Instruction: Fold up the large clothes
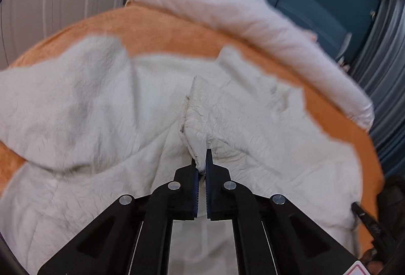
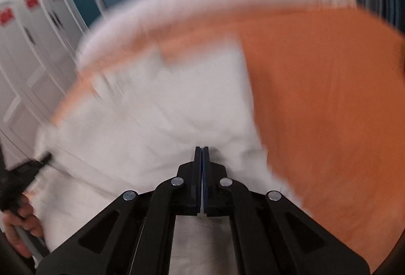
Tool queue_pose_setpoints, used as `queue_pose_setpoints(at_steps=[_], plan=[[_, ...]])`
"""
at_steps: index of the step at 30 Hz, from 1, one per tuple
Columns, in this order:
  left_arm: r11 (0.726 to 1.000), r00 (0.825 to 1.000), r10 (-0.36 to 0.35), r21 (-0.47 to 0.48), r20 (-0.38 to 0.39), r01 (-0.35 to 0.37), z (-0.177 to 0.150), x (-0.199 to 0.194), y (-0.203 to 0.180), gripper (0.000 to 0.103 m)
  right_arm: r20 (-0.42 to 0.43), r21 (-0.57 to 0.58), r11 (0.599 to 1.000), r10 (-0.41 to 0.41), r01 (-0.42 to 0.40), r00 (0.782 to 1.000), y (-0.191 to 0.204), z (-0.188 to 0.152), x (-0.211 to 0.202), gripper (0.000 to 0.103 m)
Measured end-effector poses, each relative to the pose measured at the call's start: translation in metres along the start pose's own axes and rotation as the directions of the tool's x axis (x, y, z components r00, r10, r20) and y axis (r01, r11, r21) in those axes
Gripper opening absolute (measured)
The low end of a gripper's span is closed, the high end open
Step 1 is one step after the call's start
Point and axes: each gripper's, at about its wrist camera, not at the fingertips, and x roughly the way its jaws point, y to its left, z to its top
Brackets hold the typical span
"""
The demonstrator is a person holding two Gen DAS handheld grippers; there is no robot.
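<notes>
Underneath everything, an orange sheet (image 1: 162, 29) covers the bed, with a pale rolled blanket (image 1: 253, 19) along its far edge. Spread over the orange lies the white garment (image 1: 101, 103), wrinkled and bunched into soft ridges, its cloth thin and creased, with a hemmed edge (image 1: 188, 108) rising in a fold toward my left gripper (image 1: 202, 161). That gripper's jaws are nearly closed, pinching the tip of that fold between them. My right gripper (image 2: 202, 156) has its jaws pressed together over the garment's right edge; the blur there is heavy, so it probably clamps cloth, but I cannot tell.
</notes>
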Motion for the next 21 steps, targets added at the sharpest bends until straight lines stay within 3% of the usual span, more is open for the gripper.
queue_pose_setpoints(at_steps=[2, 4, 5, 8, 10, 13, 16, 18, 21], plan=[[1.000, 0.999, 0.013, -0.022, -0.049, -0.014, -0.011, 0.017, 0.007, 0.003, -0.017, 0.030, 0.999, 0.018, -0.018, 1.000, -0.005, -0.001, 0.008, 0.000], [0.999, 0.999, 0.025, -0.020, -0.043, -0.026, -0.013, 0.017, 0.006, 0.005, -0.011, -0.002, 1.000, -0.029, 0.029, 1.000, 0.002, 0.001, 0.000, 0.000], [0.999, 0.999, 0.027, -0.030, -0.038, -0.028, -0.011, 0.011, 0.006, 0.008, 0.013, -0.035, 0.997, -0.062, 0.063, 0.998, 0.012, -0.002, -0.013, 0.002], [0.996, 1.000, -0.006, -0.093, -0.004, 0.006, -0.010, -0.023, 0.023, 0.021, 0.097, -0.120, 0.991, -0.051, 0.062, 0.994, 0.037, -0.018, -0.053, 0.004], [0.990, 0.998, 0.022, -0.142, 0.055, -0.014, -0.011, -0.062, 0.052, 0.057, 0.118, -0.192, 0.981, -0.020, 0.042, 0.993, 0.066, -0.040, -0.080, 0.005], [0.973, 0.985, 0.110, -0.219, 0.130, -0.080, -0.008, -0.104, 0.103, 0.070, 0.098, -0.241, 0.970, 0.045, -0.021, 0.994, 0.097, -0.070, -0.096, 0.008], [0.926, 0.956, 0.254, -0.323, 0.148, -0.196, 0.000, -0.134, 0.176, 0.071, 0.083, -0.317, 0.946, 0.105, -0.074, 0.991, 0.133, -0.110, -0.108, 0.015], [0.878, 0.934, 0.327, -0.413, 0.143, -0.243, 0.005, -0.146, 0.231, 0.071, 0.074, -0.367, 0.923, 0.156, -0.119, 0.985, 0.153, -0.137, -0.111, 0.029], [0.801, 0.901, 0.417, -0.517, 0.118, -0.303, 0.013, -0.149, 0.299, 0.071, 0.014, -0.373, 0.915, 0.171, -0.153, 0.985, 0.163, -0.162, -0.102, 0.035]])
